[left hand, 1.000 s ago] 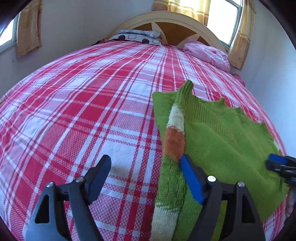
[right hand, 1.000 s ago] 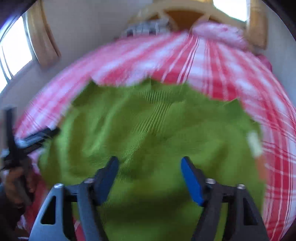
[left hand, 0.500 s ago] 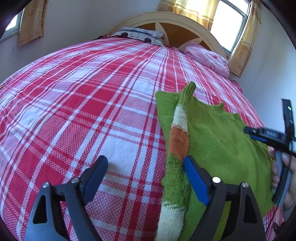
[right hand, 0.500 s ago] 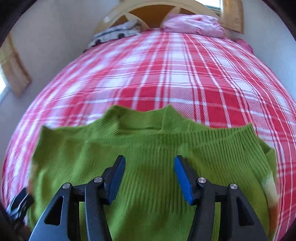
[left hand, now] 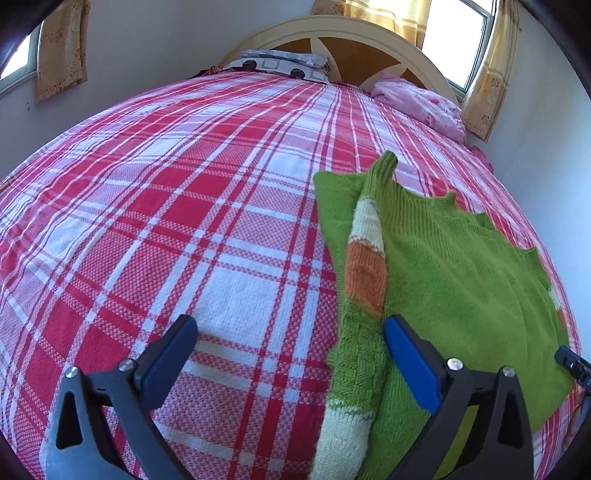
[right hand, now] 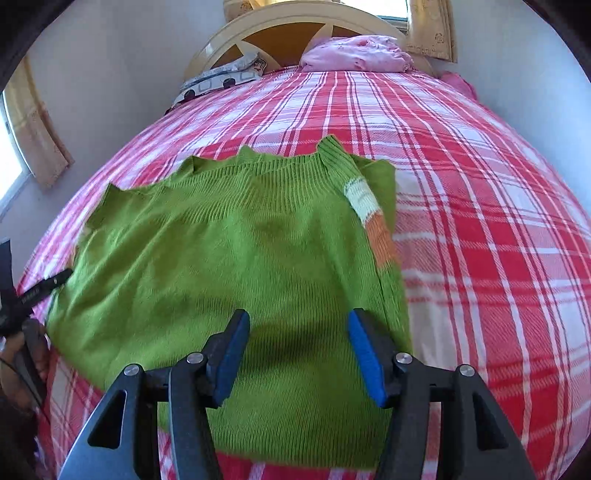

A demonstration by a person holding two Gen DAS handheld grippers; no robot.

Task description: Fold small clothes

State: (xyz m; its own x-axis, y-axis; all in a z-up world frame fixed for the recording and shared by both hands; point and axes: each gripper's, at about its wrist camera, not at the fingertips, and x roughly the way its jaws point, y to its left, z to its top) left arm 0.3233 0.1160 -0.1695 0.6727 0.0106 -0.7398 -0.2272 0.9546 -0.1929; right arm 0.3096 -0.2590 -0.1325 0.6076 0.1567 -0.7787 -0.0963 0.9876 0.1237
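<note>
So we've got the green sweater lying flat on the red plaid bedspread, toward the near edge of the bed. Its ribbed collar points at the headboard, so the long axis runs from us up toward the pillows. One sleeve, striped green, white and orange, is folded in along the side edge and lies parallel to that same axis, cuff end nearest us.

Our left gripper has just been opening and now stands wide apart, nothing clamped; one pad hangs over bare bedspread, the other over the sleeve, though we can't quite tell if it's brushing the knit. Our right gripper is about half open above the sweater's lower body, not pinching any fabric. The view there is a bit motion-blurred.
</note>
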